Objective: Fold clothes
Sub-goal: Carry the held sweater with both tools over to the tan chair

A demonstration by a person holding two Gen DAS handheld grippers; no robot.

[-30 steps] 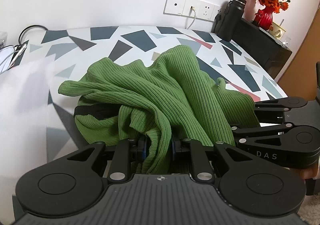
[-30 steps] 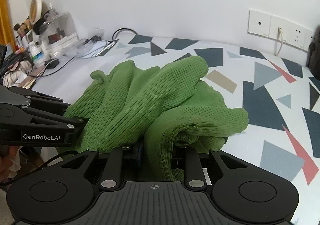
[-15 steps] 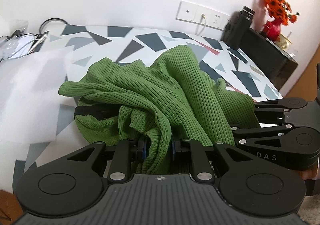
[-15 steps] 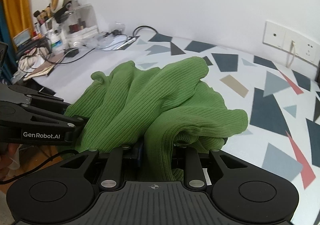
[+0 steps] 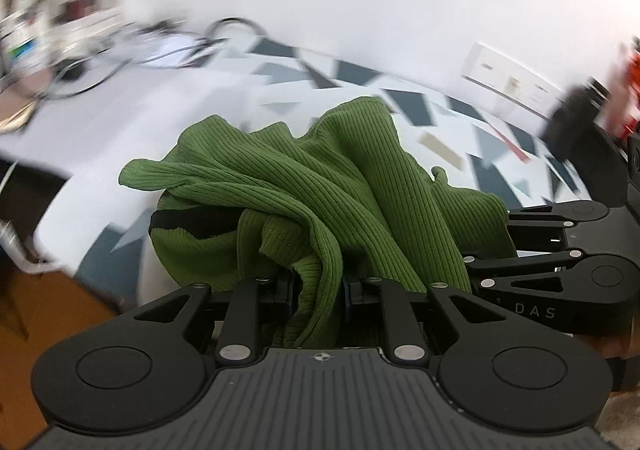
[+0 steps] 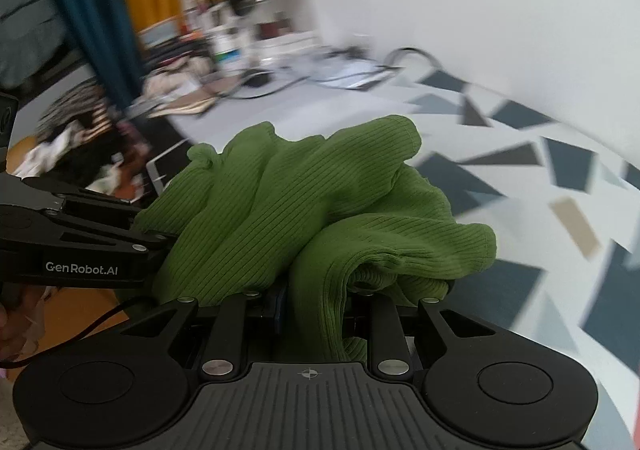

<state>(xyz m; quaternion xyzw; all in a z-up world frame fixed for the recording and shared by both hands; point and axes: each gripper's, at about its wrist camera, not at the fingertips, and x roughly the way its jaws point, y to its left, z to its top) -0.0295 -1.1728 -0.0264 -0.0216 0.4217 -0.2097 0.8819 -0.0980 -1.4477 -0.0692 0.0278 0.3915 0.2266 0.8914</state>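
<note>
A bunched green ribbed garment (image 5: 320, 193) hangs between both grippers, held above a white table with grey triangle patterns (image 5: 404, 105). My left gripper (image 5: 318, 284) is shut on a fold of the garment. My right gripper (image 6: 314, 300) is shut on another fold of the same garment (image 6: 304, 209). The right gripper also shows in the left wrist view (image 5: 560, 254), close on the right. The left gripper shows in the right wrist view (image 6: 80, 234), close on the left. A black band (image 5: 188, 219) shows inside the garment.
Cables and cluttered bottles (image 6: 256, 45) lie at the far left of the table. A pile of clothes (image 6: 76, 137) lies on the floor by a blue and orange curtain (image 6: 104, 9). Wall sockets (image 5: 508, 77) and a black object (image 5: 572, 121) are at the right.
Both grippers have swung to the left with the garment still held between them; the background now blurs and shows the cluttered table end and the floor.
</note>
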